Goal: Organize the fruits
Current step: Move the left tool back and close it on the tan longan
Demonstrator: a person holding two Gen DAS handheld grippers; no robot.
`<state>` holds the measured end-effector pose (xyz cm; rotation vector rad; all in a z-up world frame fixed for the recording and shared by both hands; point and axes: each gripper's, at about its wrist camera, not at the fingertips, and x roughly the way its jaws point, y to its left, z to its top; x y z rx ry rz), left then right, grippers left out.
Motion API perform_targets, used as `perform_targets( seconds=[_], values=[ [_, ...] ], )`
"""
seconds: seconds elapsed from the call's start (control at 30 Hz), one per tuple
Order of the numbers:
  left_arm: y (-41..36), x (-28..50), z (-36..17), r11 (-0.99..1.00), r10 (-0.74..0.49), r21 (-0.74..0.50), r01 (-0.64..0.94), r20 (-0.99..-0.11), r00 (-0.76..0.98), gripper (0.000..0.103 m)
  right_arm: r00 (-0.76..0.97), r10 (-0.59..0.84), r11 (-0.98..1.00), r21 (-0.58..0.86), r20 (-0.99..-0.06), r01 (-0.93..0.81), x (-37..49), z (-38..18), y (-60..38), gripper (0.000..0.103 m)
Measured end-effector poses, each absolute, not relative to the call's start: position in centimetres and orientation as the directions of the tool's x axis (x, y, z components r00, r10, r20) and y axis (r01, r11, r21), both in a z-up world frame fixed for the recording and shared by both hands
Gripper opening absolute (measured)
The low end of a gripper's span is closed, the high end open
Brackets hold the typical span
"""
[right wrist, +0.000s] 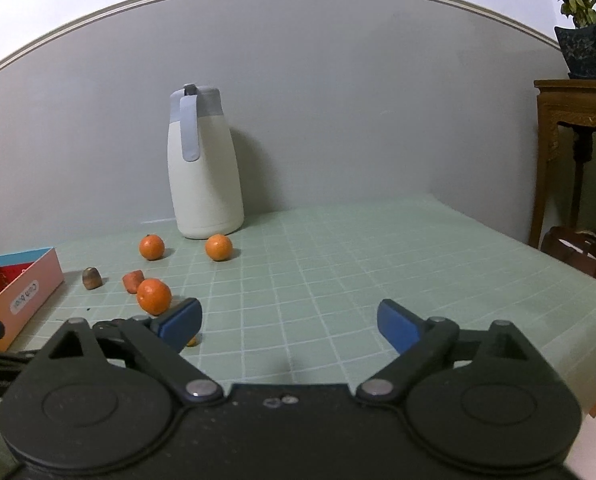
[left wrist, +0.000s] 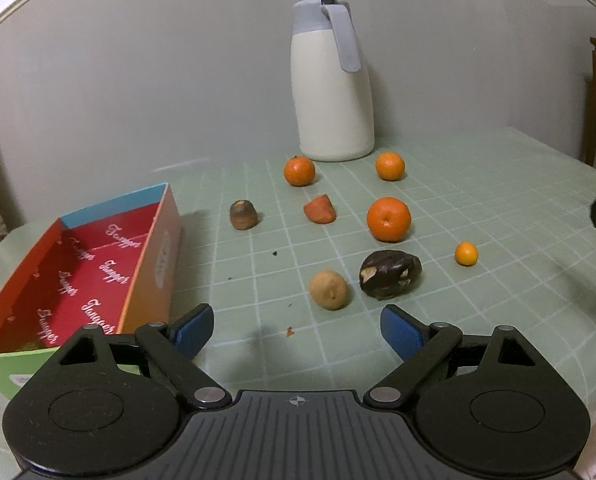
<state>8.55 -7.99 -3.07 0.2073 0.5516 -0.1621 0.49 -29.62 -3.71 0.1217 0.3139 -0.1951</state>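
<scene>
Fruit lies scattered on the green gridded mat (left wrist: 478, 200). A big orange (left wrist: 388, 218) sits mid-table, two smaller oranges (left wrist: 299, 171) (left wrist: 390, 166) behind it, a tiny kumquat (left wrist: 466, 254) to its right. A dark rotten fruit (left wrist: 390, 275), a tan round fruit (left wrist: 330, 290), an orange-red piece (left wrist: 320, 208) and a brown fruit (left wrist: 243, 214) lie around them. My left gripper (left wrist: 295, 330) is open just short of the tan fruit, holding nothing. My right gripper (right wrist: 289, 322) is open over bare mat; the big orange (right wrist: 153, 296) sits beyond its left finger.
A red cardboard box (left wrist: 77, 276) with printed lettering stands open at the left. A white thermos jug (left wrist: 332, 84) stands against the grey wall behind the fruit. A wooden side table (right wrist: 574, 152) with a potted plant (right wrist: 582, 28) is past the table's right edge.
</scene>
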Motion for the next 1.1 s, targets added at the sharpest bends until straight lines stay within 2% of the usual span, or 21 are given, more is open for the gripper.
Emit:
perform_targets(
  seconds=[0.13, 0.27, 1.1],
  values=[
    [-8.6, 9.3, -3.3, 0.965, -0.100, 0.150, 0.213, -0.542, 0.835, 0.090, 0.933, -0.172, 0.972, 0.097, -0.315, 0.212, 0.2, -3.7, -30.1, 0.094],
    [-9.1, 10.1, -3.6, 0.964, -0.098, 0.151, 0.217, -0.558, 0.824, 0.081, 0.934, -0.173, 0.970, 0.110, -0.314, 0.216, 0.2, -3.7, -30.4, 0.094],
    [-10.1, 12.4, -5.0, 0.965, -0.079, 0.162, 0.205, -0.568, 0.819, 0.070, 0.933, -0.164, 0.969, 0.122, -0.319, 0.213, 0.5, -4.1, -30.5, 0.095]
  ],
)
